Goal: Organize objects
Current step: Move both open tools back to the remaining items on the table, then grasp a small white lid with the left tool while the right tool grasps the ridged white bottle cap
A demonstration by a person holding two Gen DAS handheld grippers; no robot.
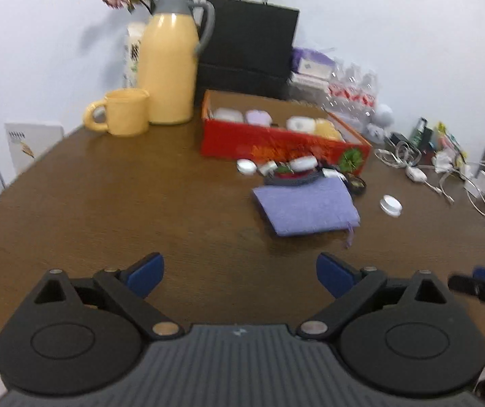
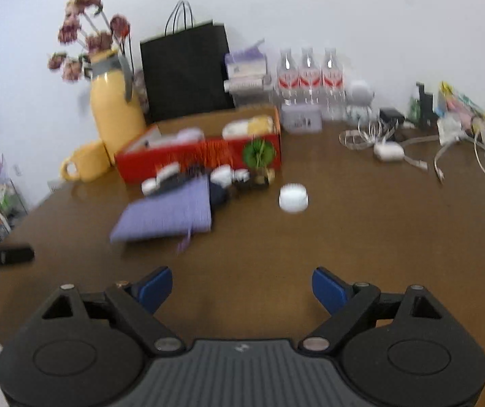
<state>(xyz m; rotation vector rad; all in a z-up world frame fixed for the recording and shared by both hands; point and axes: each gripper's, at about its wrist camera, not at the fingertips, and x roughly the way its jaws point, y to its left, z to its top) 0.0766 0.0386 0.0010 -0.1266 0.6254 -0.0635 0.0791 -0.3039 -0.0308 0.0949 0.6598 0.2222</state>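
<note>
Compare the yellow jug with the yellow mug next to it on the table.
The yellow jug is tall and narrows toward the top; the yellow mug is short and squat. The jug wears a grey lid and grey handle, while the mug is open-topped with a yellow handle. The jug's handle points toward the black bag; the mug's points away from it. Both are the same pale yellow, upright, side by side on the brown table.

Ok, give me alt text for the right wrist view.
An open, empty gripper hovers over a brown table. Ahead lie a purple cloth, a white jar and a red box of small items.
</note>
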